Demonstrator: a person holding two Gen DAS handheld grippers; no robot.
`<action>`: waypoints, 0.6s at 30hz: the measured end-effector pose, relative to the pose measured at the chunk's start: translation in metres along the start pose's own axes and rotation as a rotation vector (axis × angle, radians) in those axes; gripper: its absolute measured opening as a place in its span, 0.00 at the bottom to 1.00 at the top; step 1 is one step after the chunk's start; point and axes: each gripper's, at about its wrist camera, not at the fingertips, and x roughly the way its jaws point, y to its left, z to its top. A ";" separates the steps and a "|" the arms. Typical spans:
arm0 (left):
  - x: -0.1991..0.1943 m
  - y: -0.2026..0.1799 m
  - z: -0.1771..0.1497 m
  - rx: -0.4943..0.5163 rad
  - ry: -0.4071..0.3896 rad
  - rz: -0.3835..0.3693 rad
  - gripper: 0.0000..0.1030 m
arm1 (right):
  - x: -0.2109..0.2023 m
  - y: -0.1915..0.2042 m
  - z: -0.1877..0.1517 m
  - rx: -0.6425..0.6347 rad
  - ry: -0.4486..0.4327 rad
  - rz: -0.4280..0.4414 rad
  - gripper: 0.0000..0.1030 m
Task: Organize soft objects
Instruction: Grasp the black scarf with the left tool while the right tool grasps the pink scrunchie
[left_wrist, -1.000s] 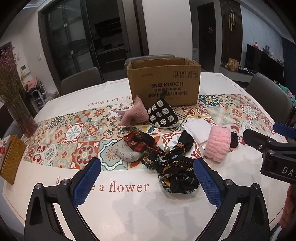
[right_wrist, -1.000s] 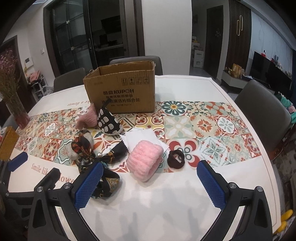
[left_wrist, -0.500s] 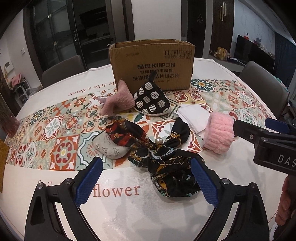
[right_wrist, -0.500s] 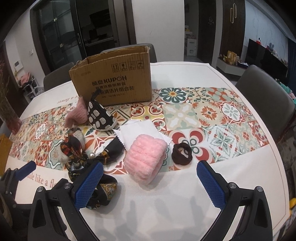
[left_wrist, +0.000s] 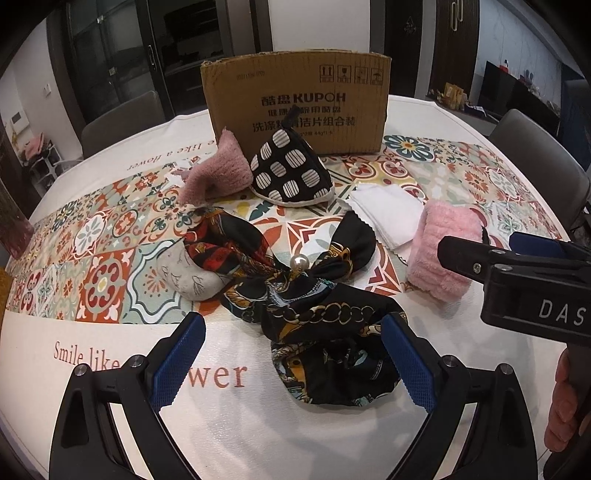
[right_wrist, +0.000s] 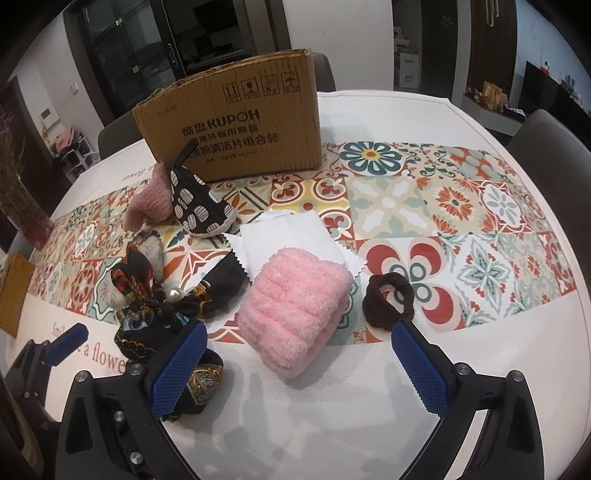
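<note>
Soft things lie on the table in front of an open cardboard box (left_wrist: 295, 101) (right_wrist: 232, 118). A black patterned scarf with a pearl (left_wrist: 314, 302) (right_wrist: 155, 306) lies between the jaws of my open left gripper (left_wrist: 293, 363). A folded fluffy pink towel (right_wrist: 295, 310) (left_wrist: 443, 254) lies just ahead of my open right gripper (right_wrist: 295, 367), with a dark brown scrunchie (right_wrist: 388, 301) to its right. Behind lie a white cloth (right_wrist: 291, 240), a black spotted pouch (left_wrist: 291, 173), a pink knitted piece (left_wrist: 218, 173) and a grey cloth piece (left_wrist: 188, 273).
The round table has a tiled-pattern runner (right_wrist: 461, 206) and white cloth (left_wrist: 258, 424). Grey chairs (right_wrist: 550, 147) stand around it. A vase with dried flowers (right_wrist: 22, 206) and a yellow pad (right_wrist: 13, 291) sit at the left edge.
Both grippers have moved forward and lower toward the table. The scarf now lies between the left jaws, and the pink towel is closer to the right gripper.
</note>
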 end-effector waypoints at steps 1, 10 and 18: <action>0.003 -0.001 0.000 0.002 0.003 0.002 0.94 | 0.002 0.000 0.000 -0.002 0.003 0.001 0.98; 0.026 -0.010 -0.004 0.009 0.035 0.004 0.89 | 0.024 -0.002 0.001 0.005 0.038 0.014 0.92; 0.042 -0.010 -0.005 -0.001 0.060 -0.019 0.75 | 0.042 -0.002 -0.001 0.003 0.075 0.025 0.80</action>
